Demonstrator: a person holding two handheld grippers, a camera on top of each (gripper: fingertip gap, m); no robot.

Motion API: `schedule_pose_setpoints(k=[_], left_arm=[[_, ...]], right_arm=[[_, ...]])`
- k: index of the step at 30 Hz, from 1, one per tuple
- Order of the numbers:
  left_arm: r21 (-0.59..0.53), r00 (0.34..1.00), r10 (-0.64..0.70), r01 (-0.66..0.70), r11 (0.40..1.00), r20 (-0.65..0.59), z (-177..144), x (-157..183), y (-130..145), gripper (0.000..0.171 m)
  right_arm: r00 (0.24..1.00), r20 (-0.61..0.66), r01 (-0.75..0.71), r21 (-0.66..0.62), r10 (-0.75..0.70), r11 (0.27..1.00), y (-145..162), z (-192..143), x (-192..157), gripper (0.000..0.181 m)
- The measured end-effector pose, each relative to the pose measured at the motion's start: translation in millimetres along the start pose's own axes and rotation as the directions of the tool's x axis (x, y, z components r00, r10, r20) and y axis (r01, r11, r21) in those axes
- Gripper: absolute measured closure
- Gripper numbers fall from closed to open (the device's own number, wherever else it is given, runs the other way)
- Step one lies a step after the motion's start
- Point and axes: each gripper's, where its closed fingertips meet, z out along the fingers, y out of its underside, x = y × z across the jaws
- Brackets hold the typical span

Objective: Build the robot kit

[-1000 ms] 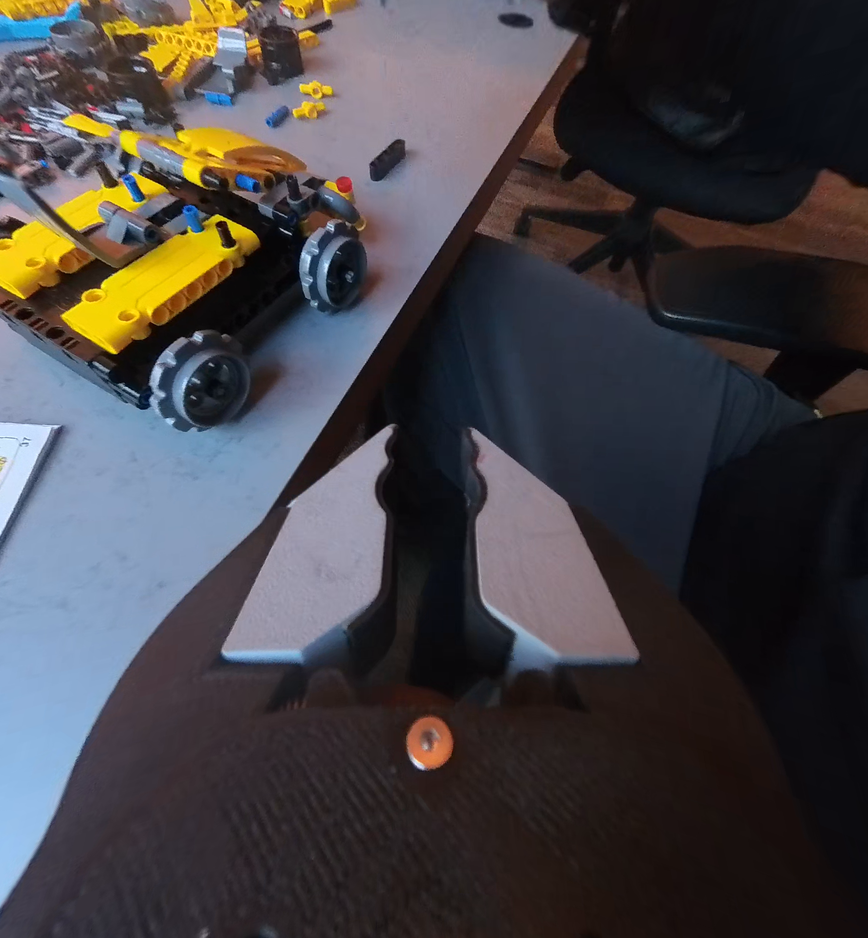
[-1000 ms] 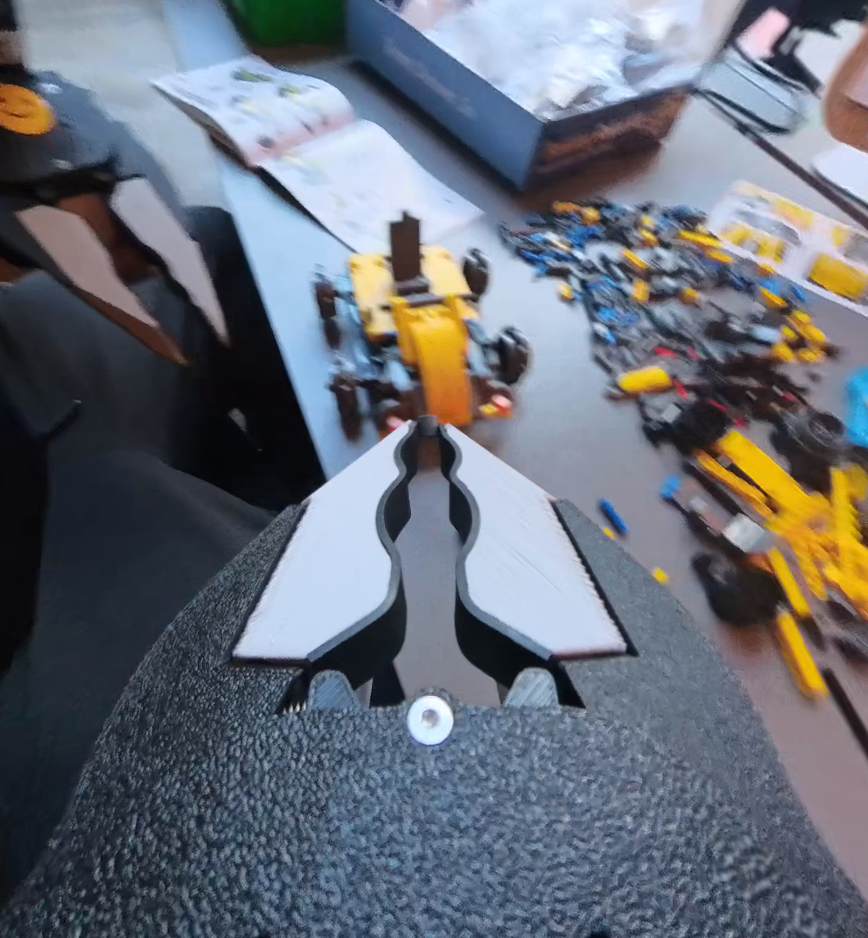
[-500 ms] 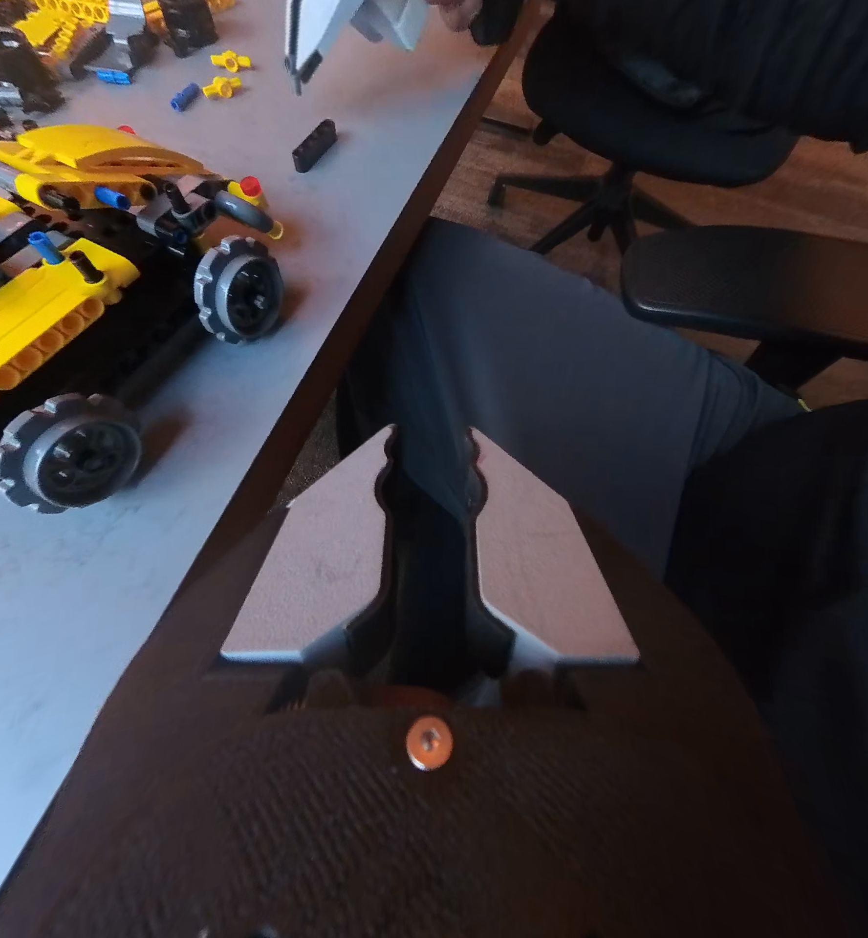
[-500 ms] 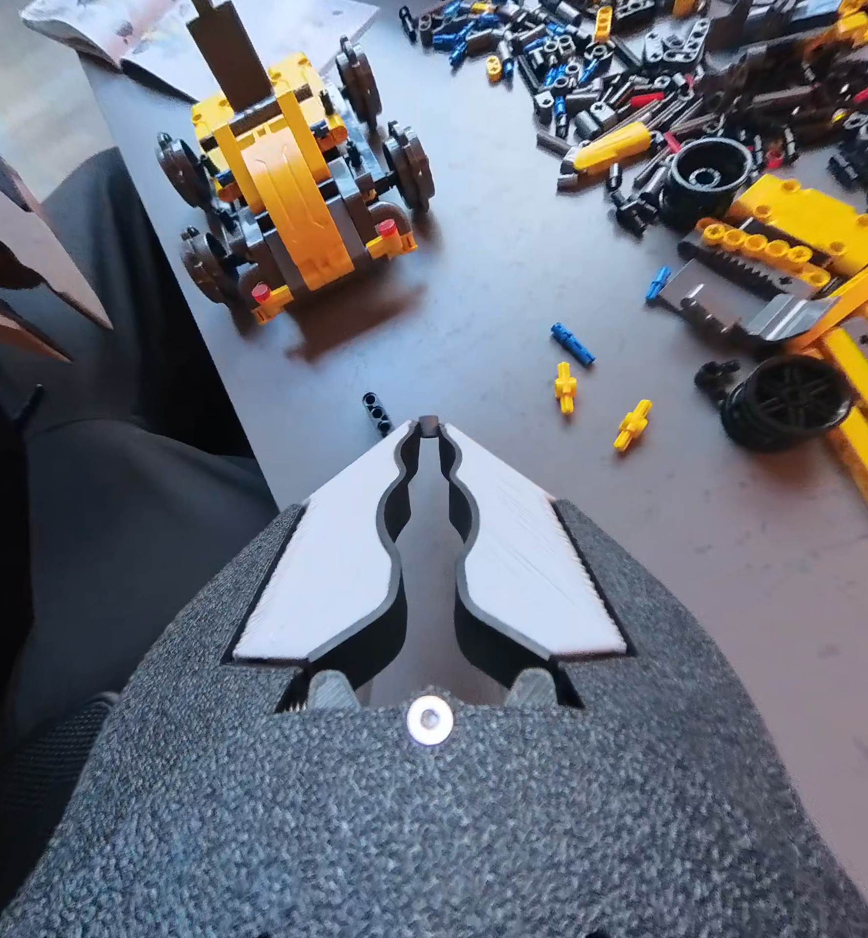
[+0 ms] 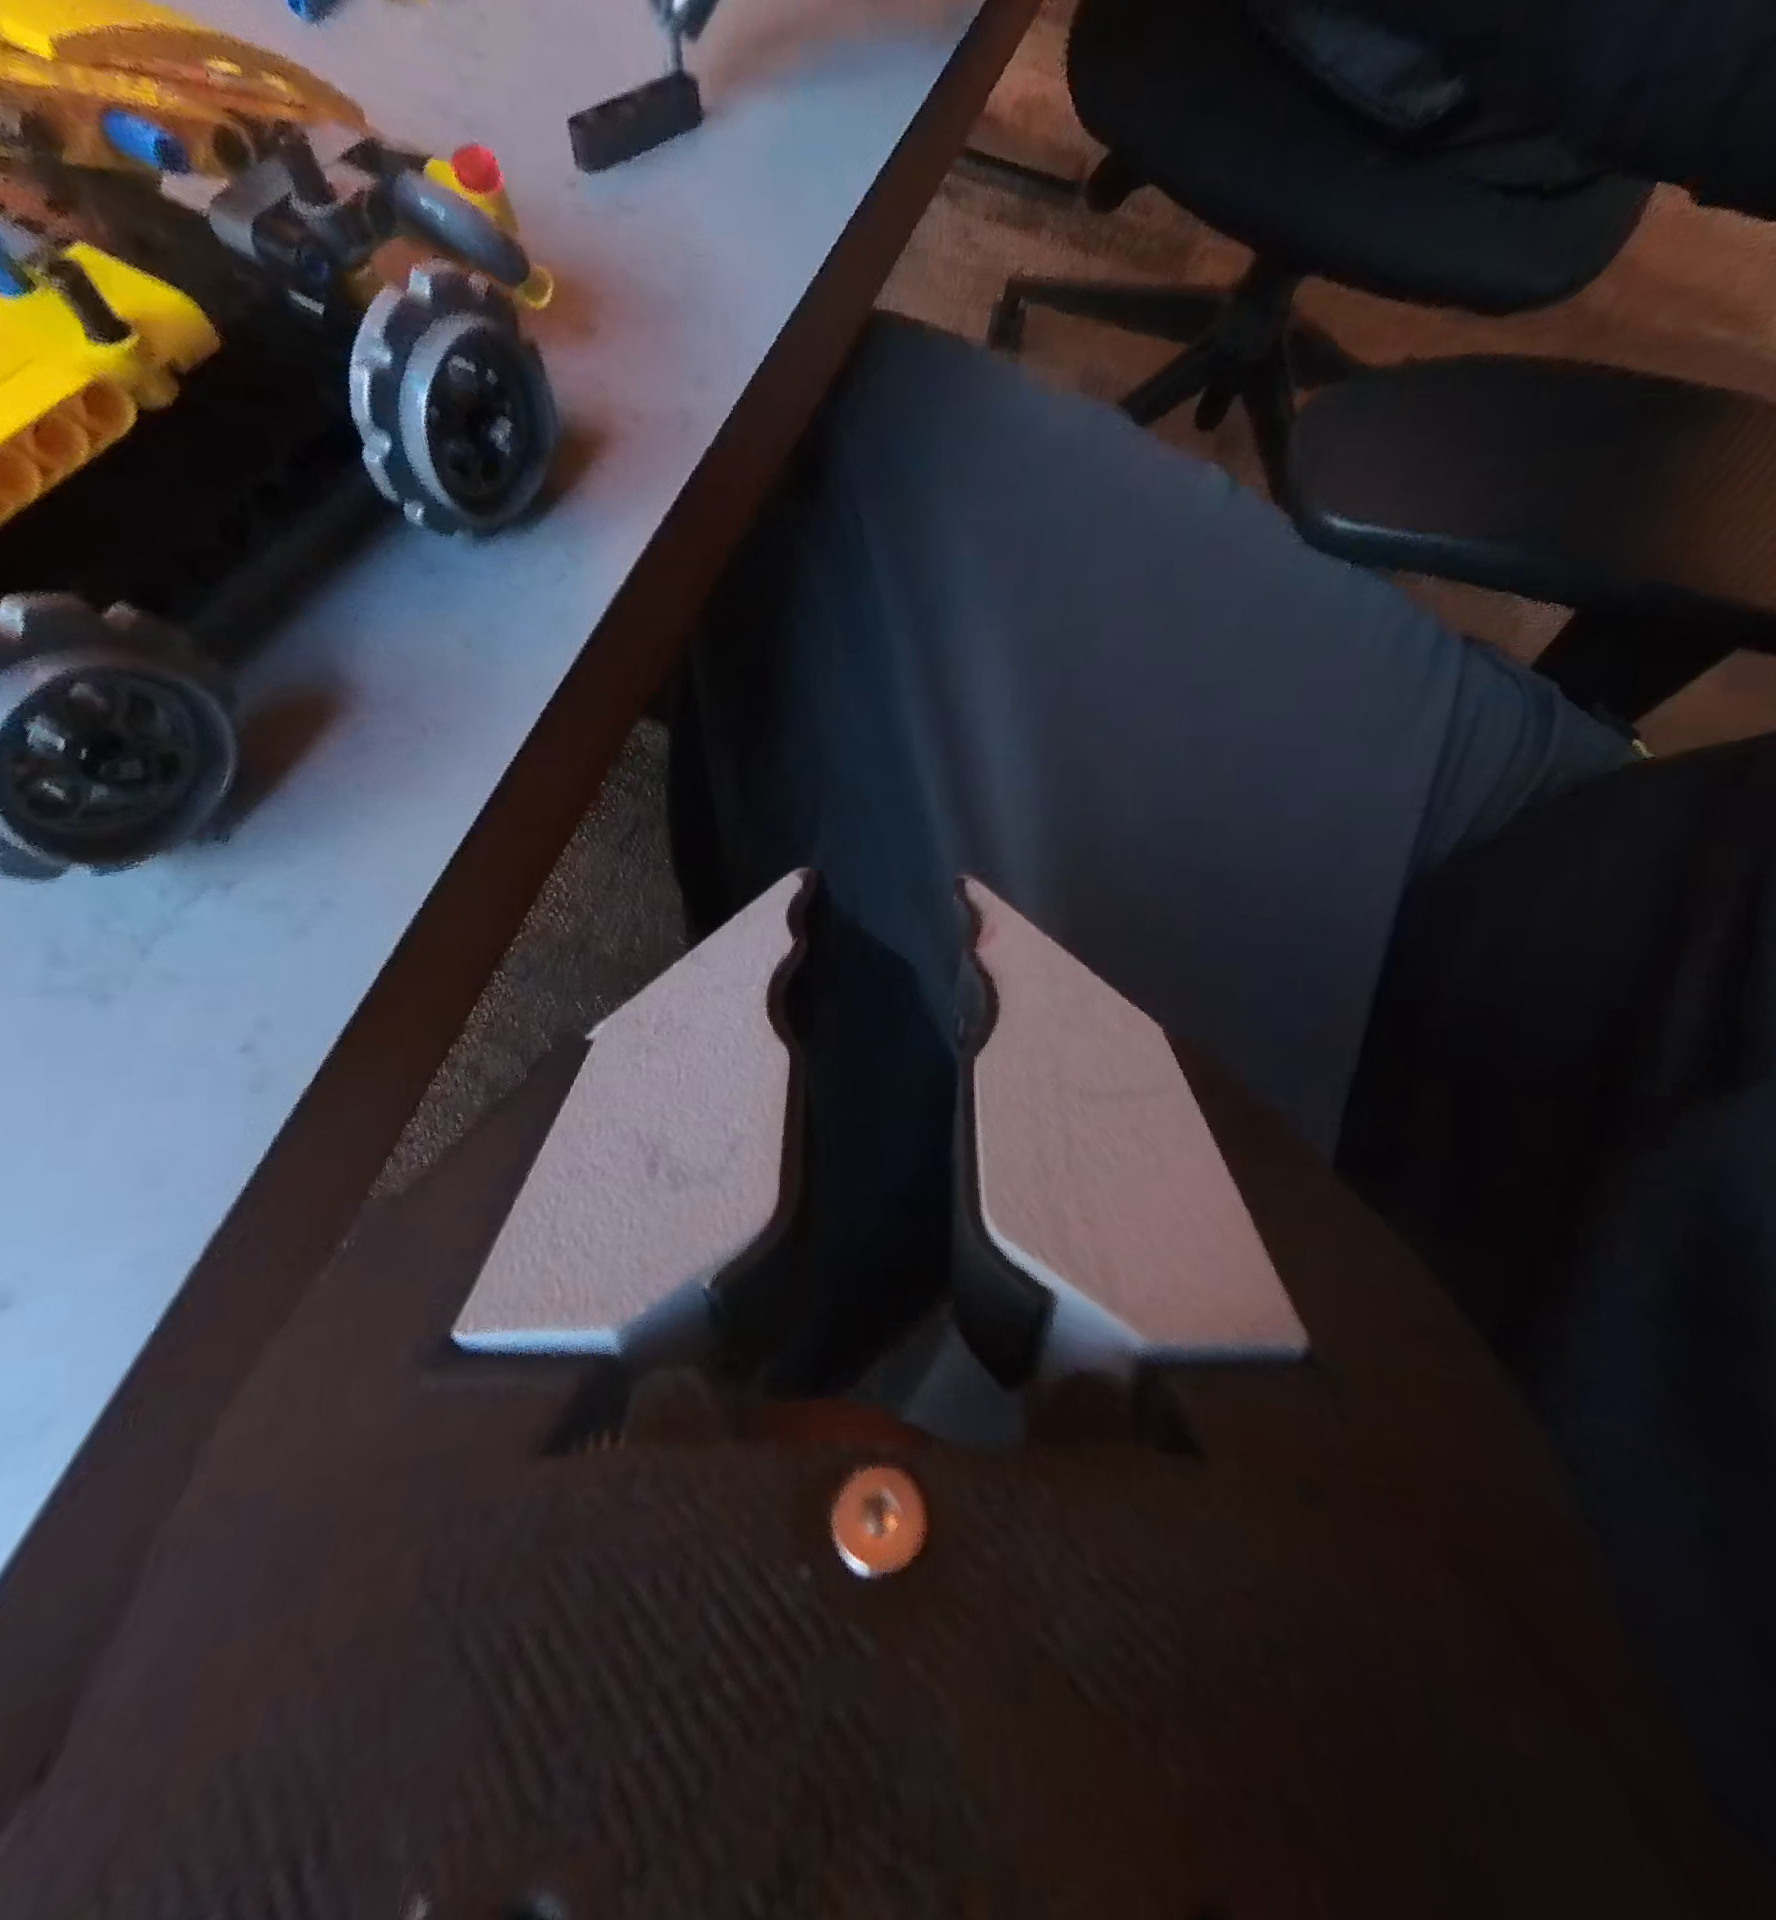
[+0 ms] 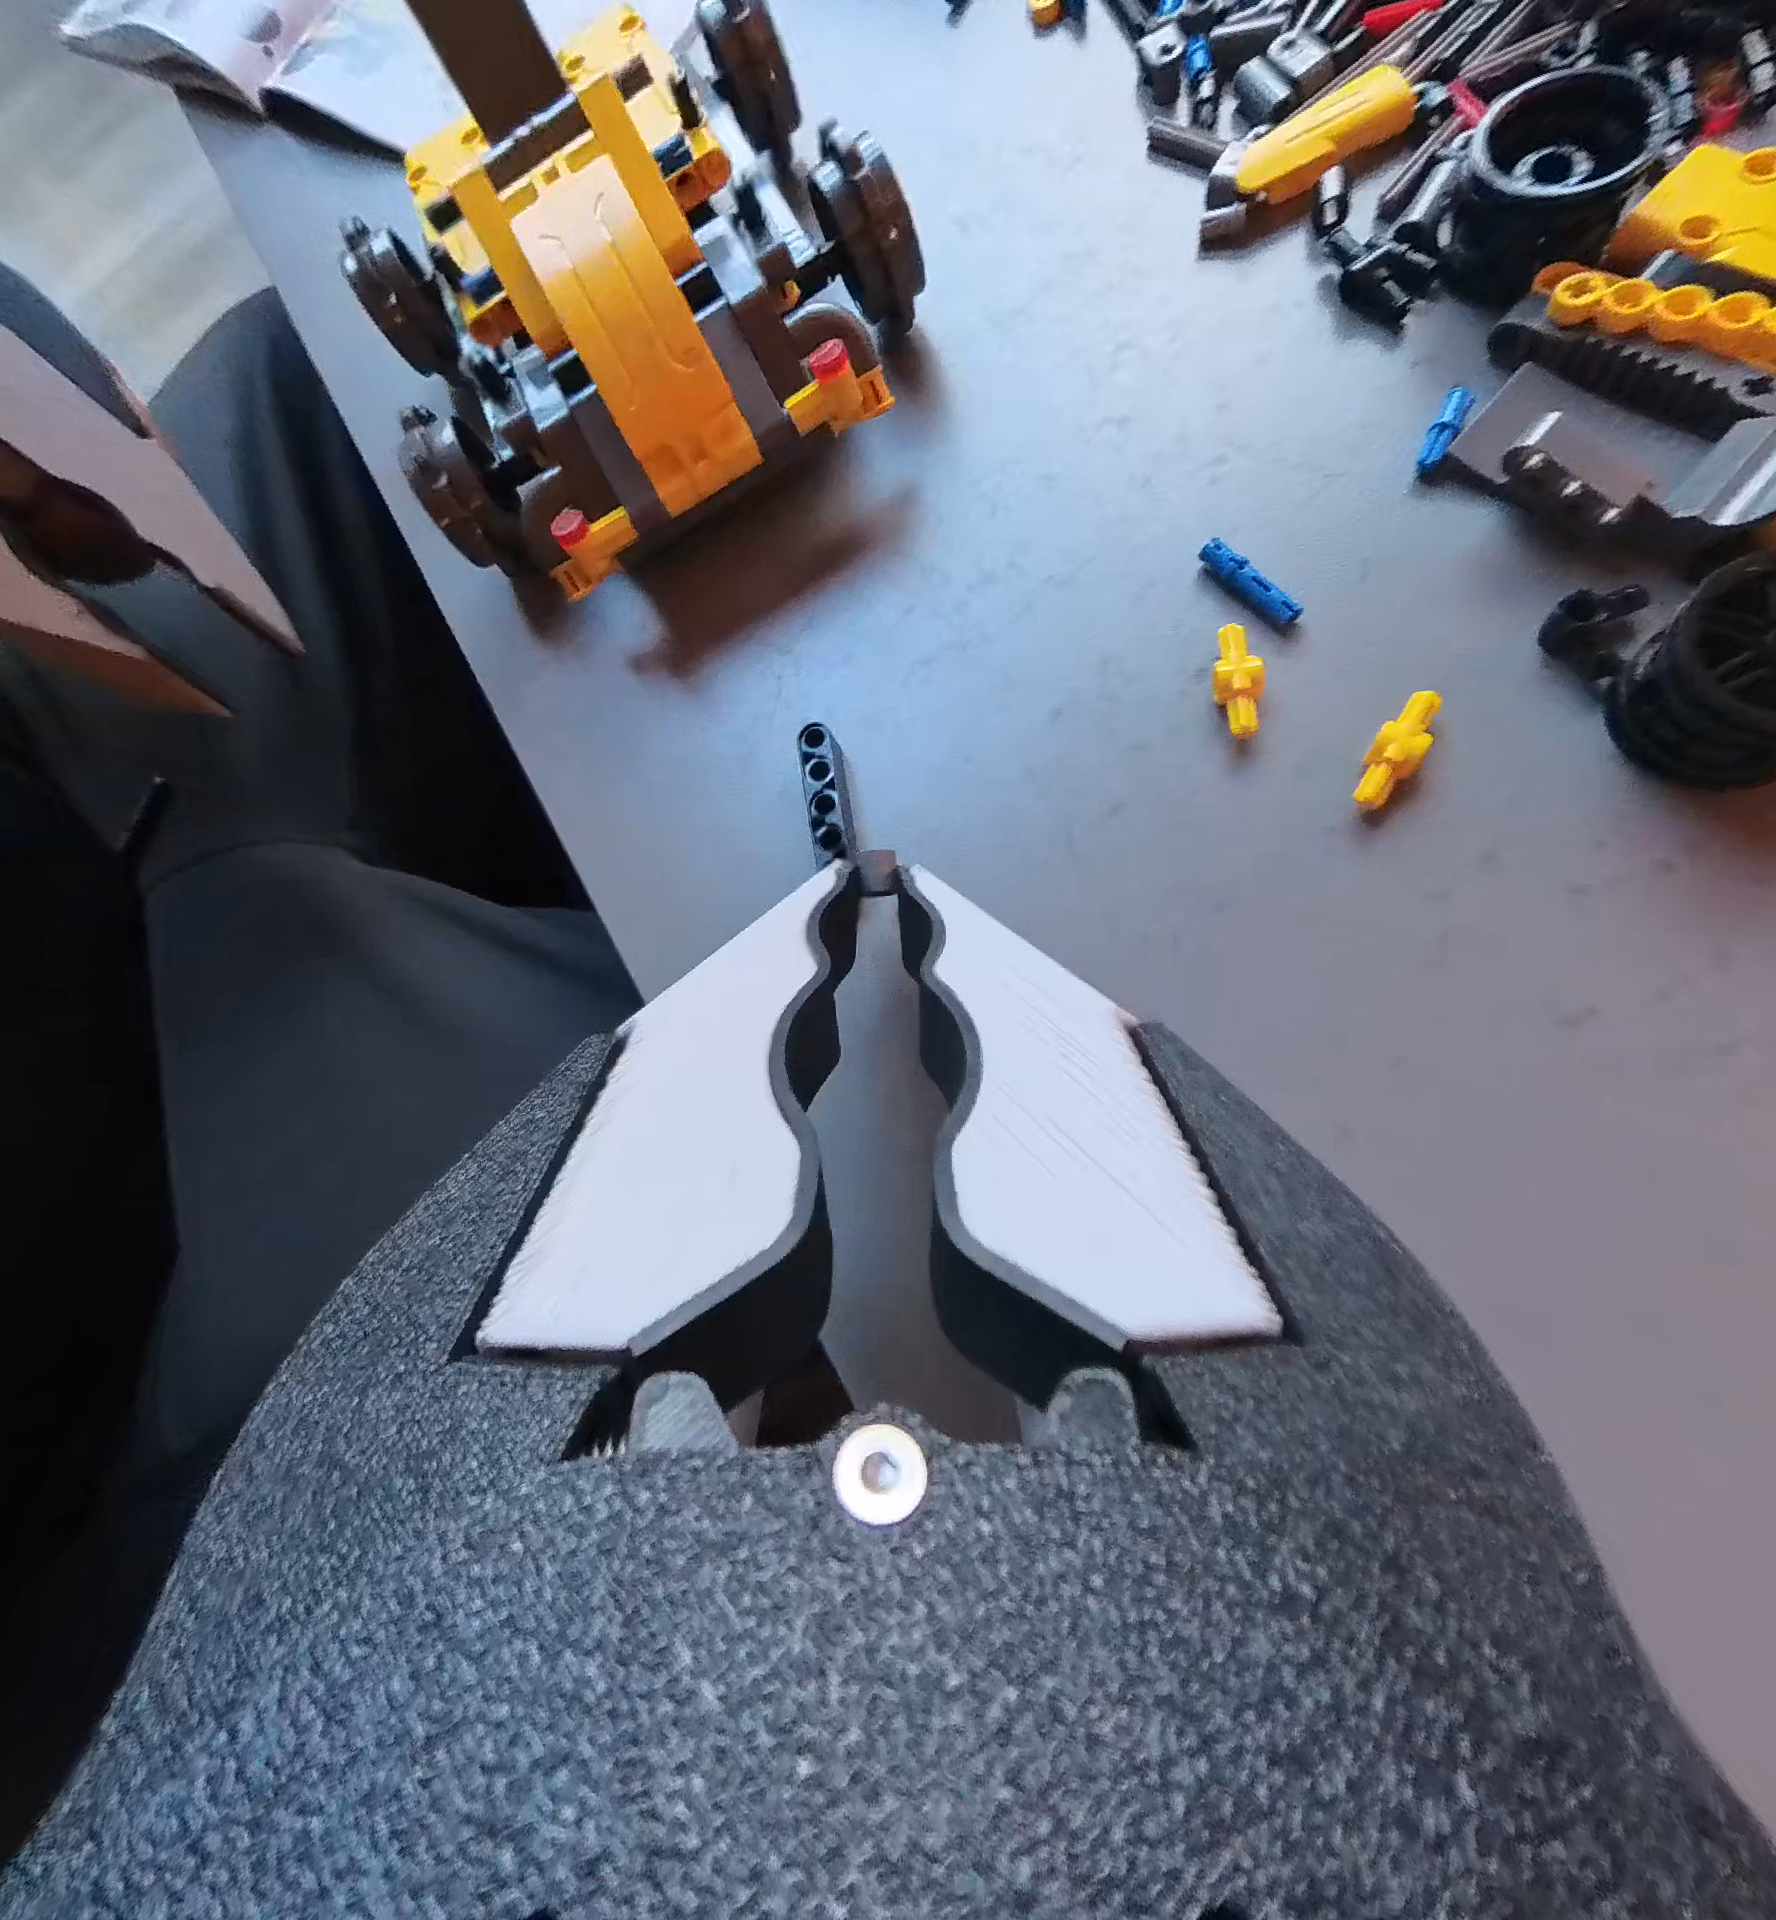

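My right gripper (image 6: 876,878) is shut on a small dark pin (image 6: 876,869) at its fingertips. It hovers low over the grey table (image 6: 1279,1039), just behind a short black beam with holes (image 6: 824,784), which also shows in the left wrist view (image 5: 635,120). A yellow and black toy vehicle (image 6: 614,312) stands beyond the beam near the table's edge, also in the left wrist view (image 5: 53,416). My left gripper (image 5: 886,894) is open and empty, off the table edge over a person's grey-trousered leg (image 5: 1071,675). It shows at the left of the right wrist view (image 6: 84,520).
Two yellow pins (image 6: 1237,681) (image 6: 1395,748) and a blue pin (image 6: 1248,582) lie right of the beam. A black wheel (image 6: 1767,665) and a heap of loose parts (image 6: 1590,208) fill the right side. A booklet (image 6: 240,42) lies behind the vehicle. Black office chairs (image 5: 1590,499) stand beside the table. Across from one pair of fingers to the other is roughly 25 cm. To the black wheel (image 6: 1767,665): right tips about 12 cm, left tips about 35 cm.
My right gripper has swung down and in over the table, still shut on the pin, and now sits just behind the black beam. My left gripper has drifted along the table edge, still open.
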Motion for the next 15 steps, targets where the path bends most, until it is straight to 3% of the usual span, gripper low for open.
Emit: schedule_pose_setpoints(k=[5,15], left_arm=[[-0.008,1.000,-0.015,0.015,1.000,0.003,-7.6,-4.1,8.7,0.151],[-0.005,1.000,-0.006,0.006,1.000,0.013,-13.7,-7.9,12.3,0.151]], right_arm=[[1.000,-0.006,-0.023,0.063,0.023,0.998,-17.1,-11.1,-7.9,0.175],[0.998,-0.030,0.057,-0.023,-0.058,0.998,-22.5,8.9,-13.7,0.175]])
